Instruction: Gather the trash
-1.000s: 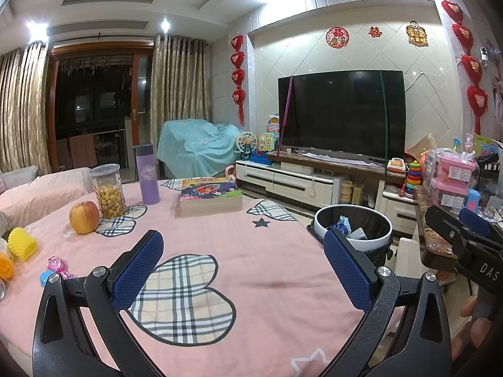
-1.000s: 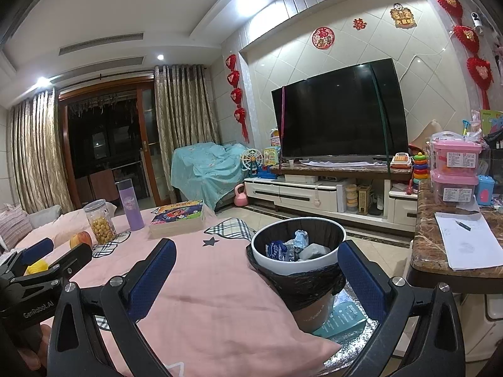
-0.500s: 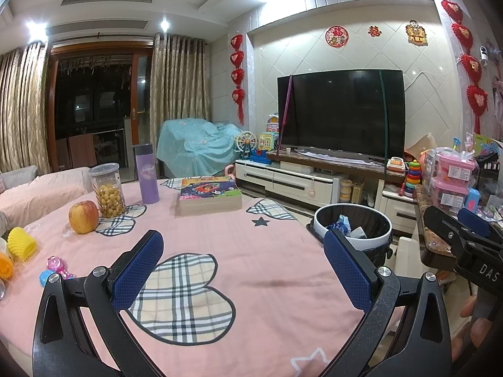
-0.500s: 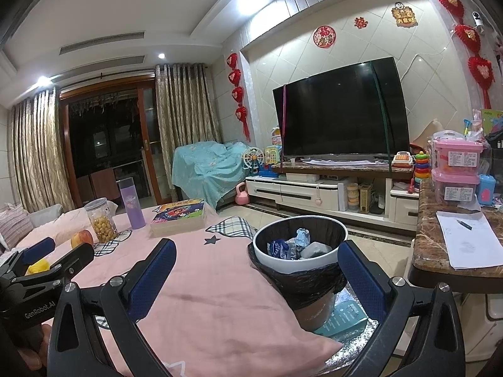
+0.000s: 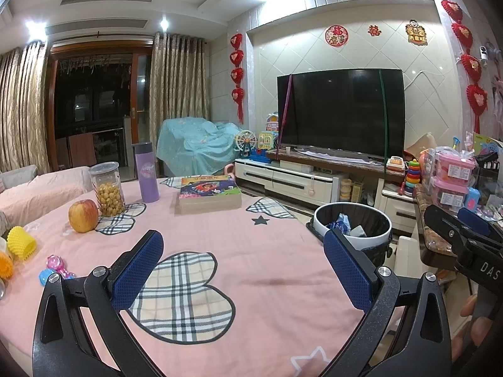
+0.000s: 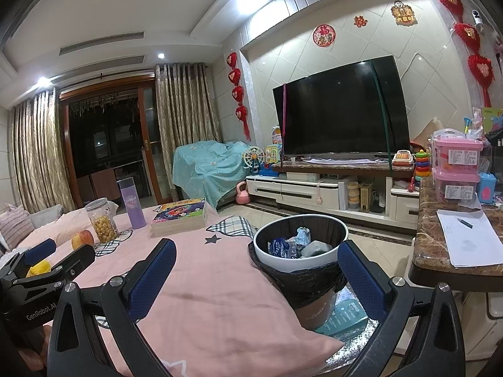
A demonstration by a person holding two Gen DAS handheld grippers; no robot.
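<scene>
Right wrist view shows the bin at 12 o'clock, already holding wrappers. Both the left gripper and right gripper are spread wide and empty. No loose trash shows on the table, so I judge the task nearly finished.

Very little differs from a second earlier. In the right wrist view, the trash bin sits slightly higher and further right in the frame, showing the right gripper has drifted a touch. The left wrist view is essentially unchanged.
</scene>
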